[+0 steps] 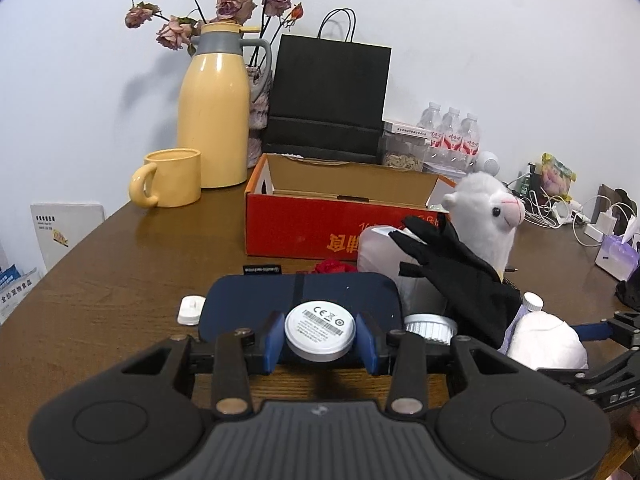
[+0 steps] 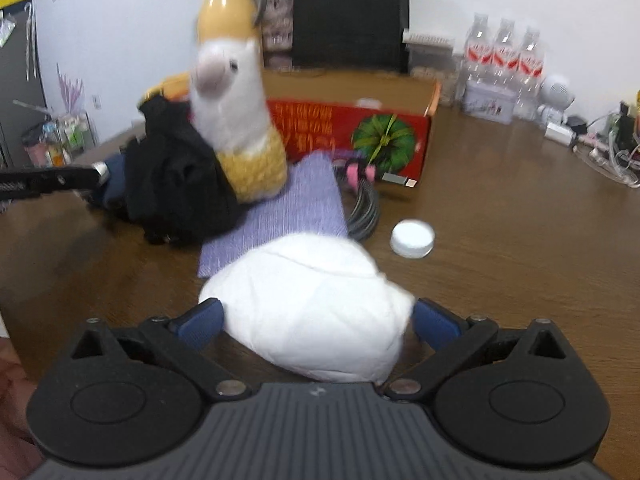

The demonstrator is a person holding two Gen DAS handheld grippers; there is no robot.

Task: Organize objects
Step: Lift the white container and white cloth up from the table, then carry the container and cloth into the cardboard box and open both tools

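Observation:
My left gripper (image 1: 320,346) is shut on a white round disc (image 1: 320,326) with a barcode label, its blue pads pressing on both sides. It hovers over a navy case (image 1: 248,304). My right gripper (image 2: 316,318) stands open wide around a white crumpled cloth bundle (image 2: 304,280) that lies on the table; the pads sit beside it without squeezing. The same cloth bundle (image 1: 548,340) shows at the right of the left wrist view. Behind is a red cardboard box (image 1: 304,220), open on top.
A plush alpaca (image 2: 236,100) stands on a purple cloth (image 2: 288,208) beside a black glove (image 2: 176,184). A white cap (image 2: 412,238) lies on the wooden table (image 2: 500,208). Yellow jug (image 1: 214,116), mug (image 1: 172,178), black paper bag (image 1: 328,96), water bottles (image 1: 452,132) and cables (image 1: 560,208) line the back.

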